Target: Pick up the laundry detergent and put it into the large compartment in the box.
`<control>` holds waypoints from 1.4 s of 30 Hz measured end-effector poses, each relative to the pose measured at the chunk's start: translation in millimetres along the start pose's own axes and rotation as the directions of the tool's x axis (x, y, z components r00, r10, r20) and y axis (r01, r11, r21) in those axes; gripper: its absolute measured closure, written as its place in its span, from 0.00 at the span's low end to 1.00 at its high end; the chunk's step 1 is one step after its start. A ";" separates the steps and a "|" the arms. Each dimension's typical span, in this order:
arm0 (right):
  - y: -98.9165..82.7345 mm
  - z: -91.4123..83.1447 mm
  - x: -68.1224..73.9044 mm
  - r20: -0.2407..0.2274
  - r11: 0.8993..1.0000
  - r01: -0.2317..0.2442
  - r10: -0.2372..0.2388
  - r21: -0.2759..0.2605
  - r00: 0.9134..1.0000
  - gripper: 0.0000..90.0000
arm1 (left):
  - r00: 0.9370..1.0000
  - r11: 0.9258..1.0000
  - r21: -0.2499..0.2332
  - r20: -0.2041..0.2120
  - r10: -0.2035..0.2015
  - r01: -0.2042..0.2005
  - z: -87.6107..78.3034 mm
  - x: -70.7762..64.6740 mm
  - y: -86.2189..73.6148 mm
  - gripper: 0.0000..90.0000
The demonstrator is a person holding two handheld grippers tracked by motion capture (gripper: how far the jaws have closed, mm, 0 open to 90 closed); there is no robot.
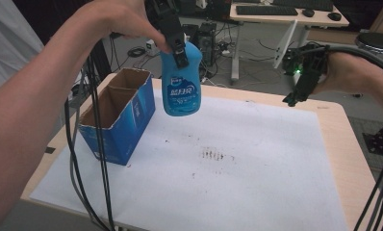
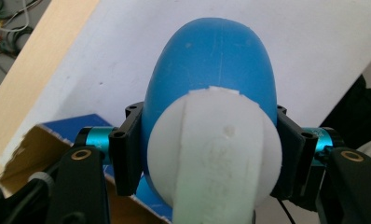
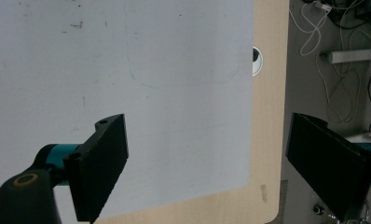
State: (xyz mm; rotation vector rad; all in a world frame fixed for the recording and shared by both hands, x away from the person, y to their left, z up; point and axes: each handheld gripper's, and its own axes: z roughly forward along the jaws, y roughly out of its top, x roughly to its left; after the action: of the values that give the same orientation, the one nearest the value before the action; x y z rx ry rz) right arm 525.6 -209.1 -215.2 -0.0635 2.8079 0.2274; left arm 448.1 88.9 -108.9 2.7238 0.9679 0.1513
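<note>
Wooden table (image 1: 331,126) lying under a stained white sheet (image 1: 237,168), desks and cables cluttering behind, open blue carton (image 1: 118,113) sitting left, blue bottle (image 1: 181,84) hanging above the sheet, label unreadable, left gripper (image 1: 180,52) clamping its neck, right gripper (image 1: 298,94) hovering, jaws wide, holding nothing.

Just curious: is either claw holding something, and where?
The left gripper holds a blue detergent bottle by its neck, under the white cap. The right gripper holds nothing.

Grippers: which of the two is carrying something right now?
The left gripper. Its jaws are clamped on the neck of the blue bottle, held in the air beside the blue cardboard box. The right gripper hangs open over the table's far right edge.
</note>
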 end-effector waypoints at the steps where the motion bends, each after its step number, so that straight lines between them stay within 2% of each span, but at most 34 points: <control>1: 0.1 0.0 0.0 0.000 1.000 0.000 0.000 -0.001 1.000 0.13 | 1.000 1.000 0.001 -0.006 -0.015 0.015 -1.8 3.8 -3.3 0.42; 5: -0.3 0.6 -0.8 -0.002 1.000 -0.001 0.001 0.001 1.000 0.13 | 0.997 0.997 -0.004 -0.027 -0.073 0.072 -9.2 15.8 -16.1 0.42; 6: -0.2 0.9 0.0 -0.004 1.000 -0.013 0.013 0.000 1.000 0.13 | 0.996 0.997 0.000 -0.028 -0.080 0.080 -10.9 18.7 -19.2 0.42; 12: -1.7 1.9 -0.7 -0.004 1.000 -0.014 0.014 0.000 1.000 0.13 | 0.991 0.992 0.009 -0.052 -0.125 0.125 -19.8 33.1 -36.9 0.42; 17: -3.0 2.2 -1.2 -0.005 1.000 -0.018 0.018 0.002 1.000 0.13 | 0.981 0.983 0.002 -0.072 -0.180 0.181 -26.8 46.3 -55.7 0.42; 19: -3.2 2.9 -1.0 -0.004 1.000 -0.020 0.020 0.005 1.000 0.13 | 0.974 0.978 0.001 -0.092 -0.207 0.208 -32.8 53.4 -66.6 0.42; 20: -3.2 2.9 -1.0 -0.004 1.000 -0.020 0.020 0.005 1.000 0.13 | 0.974 0.978 0.001 -0.092 -0.207 0.208 -32.8 53.4 -66.6 0.42; 22: -3.1 4.0 -1.7 -0.005 1.000 -0.018 0.018 0.005 1.000 0.13 | 0.967 0.972 0.005 -0.103 -0.234 0.236 -38.0 59.3 -76.0 0.42; 24: -2.5 4.9 -1.8 -0.008 1.000 -0.016 0.016 0.004 1.000 0.13 | 0.965 0.970 0.004 -0.106 -0.241 0.243 -39.1 60.5 -78.0 0.42; 25: -1.4 5.8 -1.9 -0.008 1.000 -0.016 0.016 0.005 1.000 0.13 | 0.960 0.966 -0.002 -0.112 -0.256 0.257 -40.8 62.8 -83.2 0.42; 27: -0.3 7.2 -2.6 -0.012 1.000 -0.009 0.009 0.003 1.000 0.13 | 0.960 0.966 0.001 -0.115 -0.257 0.258 -41.8 64.7 -86.4 0.42; 28: -0.3 7.2 -2.6 -0.012 1.000 -0.009 0.009 0.003 1.000 0.13 | 0.957 0.964 -0.002 -0.119 -0.264 0.266 -42.6 66.0 -89.1 0.42; 30: 0.3 7.6 -2.4 -0.014 1.000 -0.014 0.014 0.006 1.000 0.13 | 0.957 0.964 -0.002 -0.119 -0.264 0.266 -42.6 66.0 -89.1 0.42; 31: 1.4 8.9 -3.2 -0.014 1.000 -0.006 0.006 0.000 1.000 0.13 | 0.952 0.960 0.013 -0.135 -0.276 0.280 -42.3 69.3 -97.2 0.42; 35: 1.8 9.4 -3.0 -0.013 1.000 -0.013 0.013 0.004 1.000 0.13 | 0.940 0.950 0.013 -0.153 -0.306 0.311 -40.9 74.3 -107.7 0.42; 38: 2.0 10.5 -2.9 -0.015 1.000 -0.010 0.010 0.009 1.000 0.13 | 0.934 0.945 0.033 -0.162 -0.317 0.326 -37.4 77.5 -114.4 0.42; 39: 2.0 10.5 -2.9 -0.015 1.000 -0.010 0.010 0.009 1.000 0.13 | 0.934 0.945 0.033 -0.162 -0.317 0.326 -37.4 77.5 -114.4 0.42; 40: 2.2 11.7 -3.1 -0.016 1.000 -0.011 0.011 0.010 1.000 0.13 | 0.929 0.939 0.041 -0.168 -0.330 0.341 -33.8 79.5 -119.0 0.42; 42: 3.0 13.0 -3.2 -0.020 1.000 -0.003 0.003 0.009 1.000 0.13 | 0.927 0.936 0.054 -0.166 -0.336 0.348 -27.4 81.6 -124.2 0.42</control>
State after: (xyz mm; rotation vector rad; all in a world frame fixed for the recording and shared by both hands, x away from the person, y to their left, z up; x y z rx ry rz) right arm 532.5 -203.9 -225.9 -0.0599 2.8286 0.2161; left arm 431.0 238.9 -114.1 2.5914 1.5083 0.2656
